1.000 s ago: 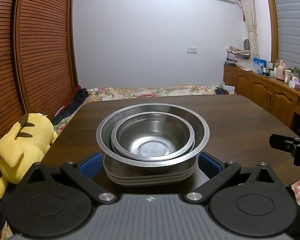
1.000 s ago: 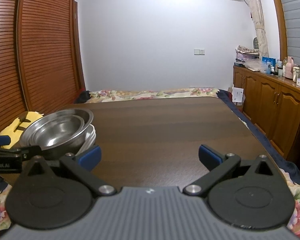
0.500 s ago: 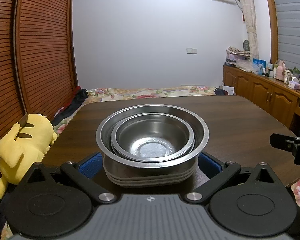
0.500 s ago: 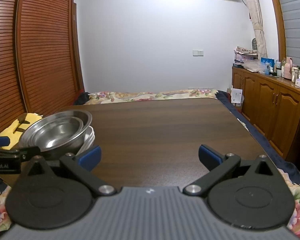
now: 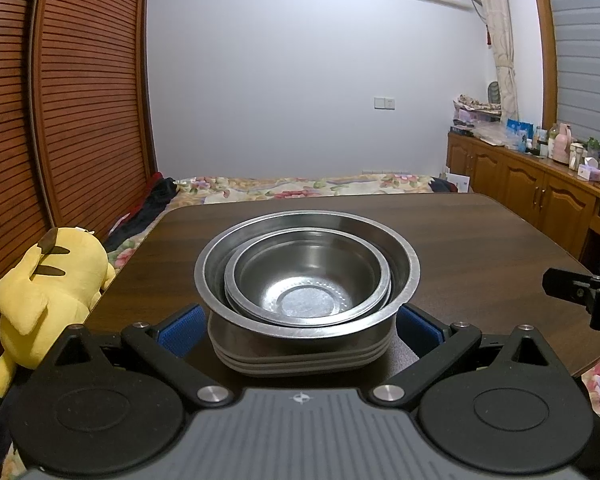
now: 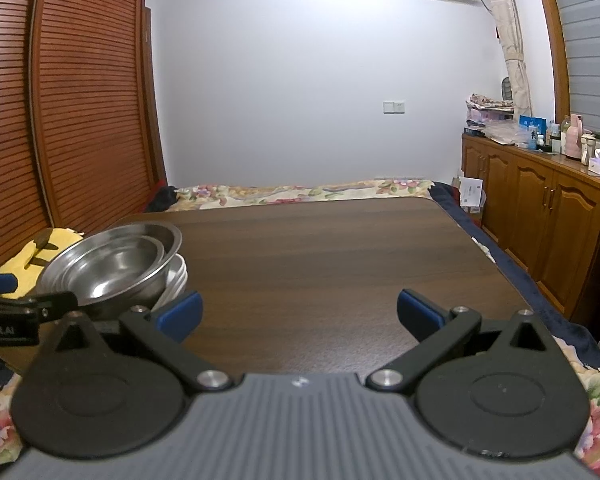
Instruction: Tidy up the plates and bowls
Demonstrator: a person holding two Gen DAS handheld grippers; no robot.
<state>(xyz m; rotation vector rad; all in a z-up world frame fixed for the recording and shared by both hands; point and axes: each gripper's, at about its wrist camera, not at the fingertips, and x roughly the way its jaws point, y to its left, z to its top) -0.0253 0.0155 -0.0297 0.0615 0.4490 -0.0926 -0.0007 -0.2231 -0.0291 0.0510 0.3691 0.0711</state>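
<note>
Left hand-held gripper (image 6: pixel 4 312), marked "Robot.AI", spread wide around stacked bowls (image 5: pixel 307 276); right (image 6: pixel 300 312) wide.

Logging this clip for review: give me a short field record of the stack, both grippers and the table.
stack: small bowl nested in large bowl, on plates
stack place: table, left near part
left gripper: open, pads either side of the stack's base, contact unclear
right gripper: open, holding nothing, over bare table
off table: yellow plush

White wall (image 5: pixel 300 80), slatted wooden doors (image 5: pixel 72 100), wooden cabinets (image 6: pixel 540 216), floral bedding (image 5: pixel 300 188), dark table (image 6: pixel 340 260)
</note>
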